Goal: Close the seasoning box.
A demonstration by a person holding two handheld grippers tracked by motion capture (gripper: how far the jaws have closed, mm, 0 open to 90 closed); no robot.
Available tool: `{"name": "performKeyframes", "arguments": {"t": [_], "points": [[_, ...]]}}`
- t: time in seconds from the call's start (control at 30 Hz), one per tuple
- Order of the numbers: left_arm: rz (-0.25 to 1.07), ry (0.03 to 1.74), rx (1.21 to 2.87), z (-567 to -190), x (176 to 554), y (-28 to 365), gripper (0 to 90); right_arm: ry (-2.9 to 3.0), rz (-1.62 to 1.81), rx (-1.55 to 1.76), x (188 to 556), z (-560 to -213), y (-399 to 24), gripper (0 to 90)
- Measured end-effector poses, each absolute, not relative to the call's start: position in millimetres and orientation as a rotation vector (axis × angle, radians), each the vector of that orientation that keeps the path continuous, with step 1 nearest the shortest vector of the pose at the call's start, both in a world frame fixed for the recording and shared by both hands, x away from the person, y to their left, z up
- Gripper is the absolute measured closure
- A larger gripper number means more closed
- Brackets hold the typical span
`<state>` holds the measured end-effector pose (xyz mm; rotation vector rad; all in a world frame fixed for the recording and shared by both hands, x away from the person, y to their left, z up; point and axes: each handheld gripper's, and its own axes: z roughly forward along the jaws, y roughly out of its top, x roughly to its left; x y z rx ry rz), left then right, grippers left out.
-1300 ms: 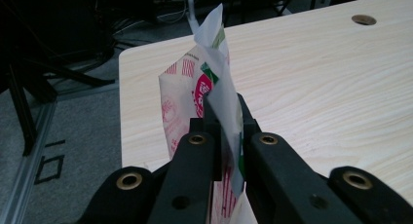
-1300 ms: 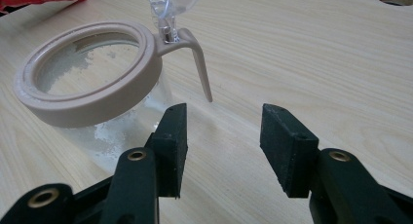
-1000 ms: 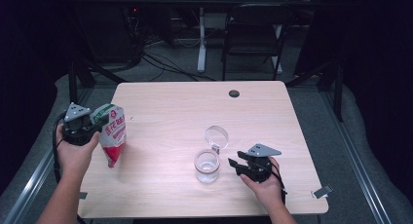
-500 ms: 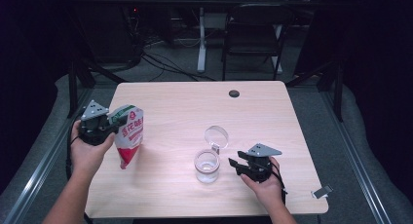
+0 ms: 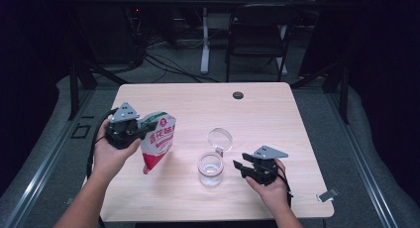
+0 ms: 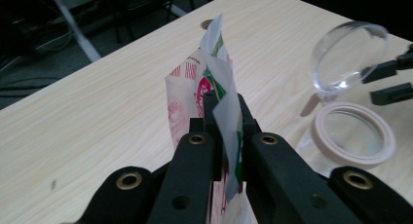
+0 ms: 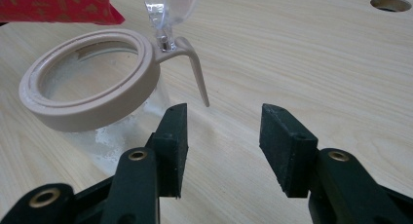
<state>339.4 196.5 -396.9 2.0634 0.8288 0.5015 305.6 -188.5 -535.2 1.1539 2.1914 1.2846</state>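
The pouch point(image 5: 157, 141) hangs at the left of the high view, clamped at its top seam by the left gripper point(image 5: 134, 131) and lifted clear of the table point(image 5: 277, 114), probably so it can be carried over and tipped into the jar point(image 5: 210, 168). The jar stands lower centre with its clear lid point(image 5: 220, 139) swung back, mouth free. The right gripper point(image 5: 241, 164) waits just beside it, jaws apart and empty, likely to steady it. The pouch is white, red at the bottom, with red lettering and green trim.
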Motion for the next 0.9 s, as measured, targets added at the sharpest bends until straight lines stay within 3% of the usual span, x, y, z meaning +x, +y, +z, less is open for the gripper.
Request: {"name": "performKeyframes", "arguments": {"t": [0.47, 0.9], "points": [[0.406, 0.671, 2.135, -419, 320, 165, 90.0, 2.188, 1.286, 1.153, 306, -534, -190, 53.8], [0.358, 0.666, 2.1, -451, 298, 171, 88.7, 2.148, 1.367, 1.069, 299, -518, -191, 57.3]]}}
